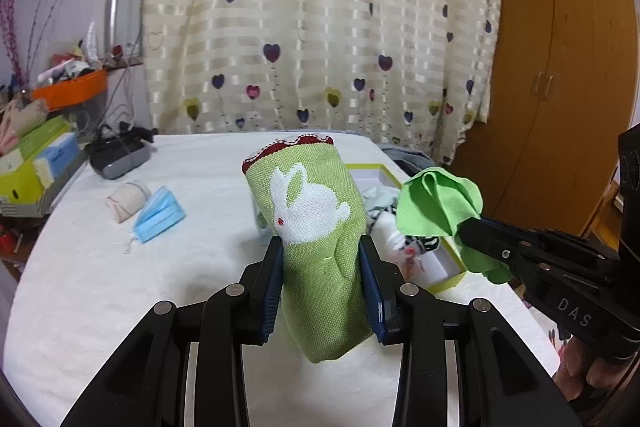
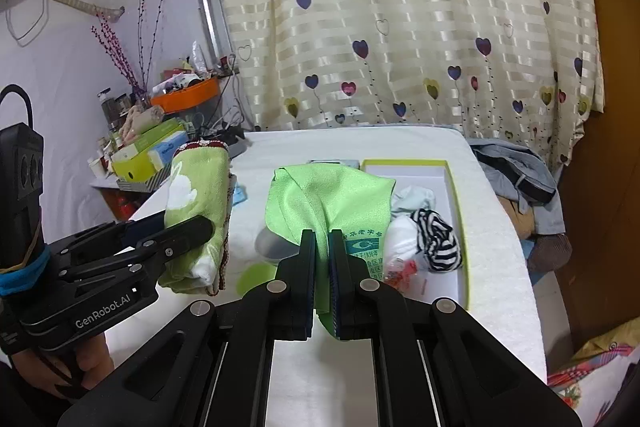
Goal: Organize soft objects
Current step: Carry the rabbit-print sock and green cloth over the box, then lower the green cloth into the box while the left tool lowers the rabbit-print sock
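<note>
My left gripper [image 1: 322,259] is shut on a rolled green towel with a white rabbit [image 1: 320,235] and holds it upright above the white table. The same green towel [image 2: 196,203] shows at the left of the right wrist view, in the left gripper [image 2: 192,227]. My right gripper [image 2: 322,251] is shut on a thin bright green cloth [image 2: 328,195] with printed text, lifted over the table. That green cloth [image 1: 436,207] and the right gripper [image 1: 476,231] appear at the right of the left wrist view. Behind lies an open yellow-rimmed box [image 2: 452,195].
The box holds a striped sock [image 2: 436,239], pale cloths and a small packet. On the table lie a blue face mask [image 1: 158,215], a small beige pouch [image 1: 128,203] and a dark device [image 1: 118,151]. Cluttered shelves stand left; clothes [image 2: 516,167] are piled at the right.
</note>
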Demonstrator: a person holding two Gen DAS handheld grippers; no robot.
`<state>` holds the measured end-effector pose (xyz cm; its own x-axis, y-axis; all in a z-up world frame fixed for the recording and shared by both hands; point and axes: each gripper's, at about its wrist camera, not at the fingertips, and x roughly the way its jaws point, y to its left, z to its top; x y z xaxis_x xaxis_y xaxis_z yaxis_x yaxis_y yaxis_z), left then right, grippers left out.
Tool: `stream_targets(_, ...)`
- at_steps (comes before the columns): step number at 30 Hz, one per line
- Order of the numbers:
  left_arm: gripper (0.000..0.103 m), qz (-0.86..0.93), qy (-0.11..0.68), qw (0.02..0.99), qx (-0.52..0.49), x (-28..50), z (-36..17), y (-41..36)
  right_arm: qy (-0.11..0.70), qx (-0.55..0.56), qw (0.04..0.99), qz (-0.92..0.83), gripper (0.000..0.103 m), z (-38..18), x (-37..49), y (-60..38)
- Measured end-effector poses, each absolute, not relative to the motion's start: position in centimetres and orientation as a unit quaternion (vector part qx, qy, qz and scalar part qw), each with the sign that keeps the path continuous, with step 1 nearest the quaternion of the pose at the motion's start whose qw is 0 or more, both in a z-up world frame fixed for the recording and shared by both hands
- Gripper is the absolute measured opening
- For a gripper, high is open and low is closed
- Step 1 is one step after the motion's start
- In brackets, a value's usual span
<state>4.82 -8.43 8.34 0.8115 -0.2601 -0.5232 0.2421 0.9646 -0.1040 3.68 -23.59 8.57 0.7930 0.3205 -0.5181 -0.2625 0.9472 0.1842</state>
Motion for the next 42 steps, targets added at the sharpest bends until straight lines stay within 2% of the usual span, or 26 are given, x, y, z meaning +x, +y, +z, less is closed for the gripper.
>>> stream_targets(16, 0.034, -0.168, 0.290, 0.942, -0.010, 6.5, 7.3, -12.2, 0.294, 0.077, 0.945, 0.124, 0.007, 7.3, 5.3, -27.5)
stream_targets(42, 0.034, -0.176, 0.324, 0.930, -0.002, 9.6, 5.0, -14.7, 0.379, 0.093, 0.912, 0.124, 0.007, 0.5, 10.5, -29.2)
